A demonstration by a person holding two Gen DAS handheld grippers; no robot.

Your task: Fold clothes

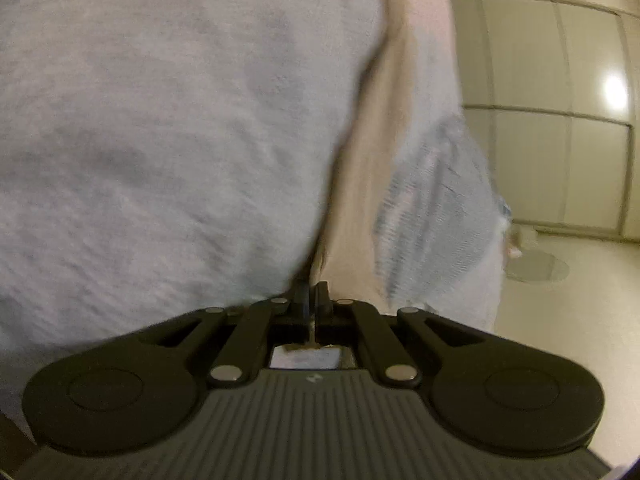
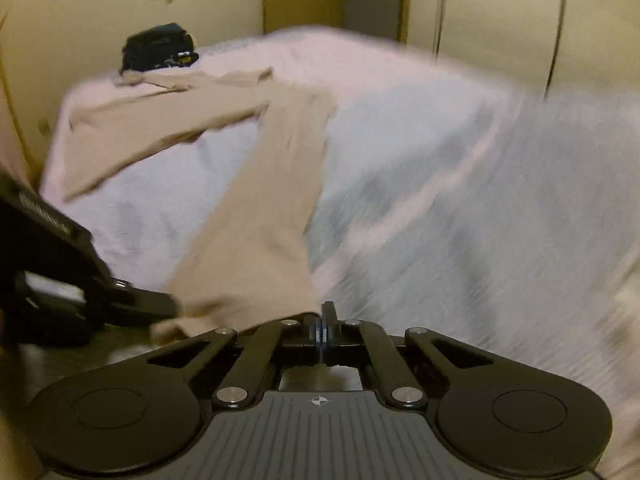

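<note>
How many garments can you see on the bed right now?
2. A beige garment stretches across the bed toward the near edge; a dark bundle sits at the far corner. More may be hidden out of frame.

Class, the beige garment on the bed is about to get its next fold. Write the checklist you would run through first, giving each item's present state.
1. Left tongs shut on the beige garment: ok.
2. Right tongs shut: ok.
3. Right tongs pinching cloth: cannot tell.
4. Garment lying flat: not ok, drawn into a rumpled strip.
5. Bare bed cover beside the garment: ok.
6. Dark pile clear of the garment: cannot tell, they sit close.
</note>
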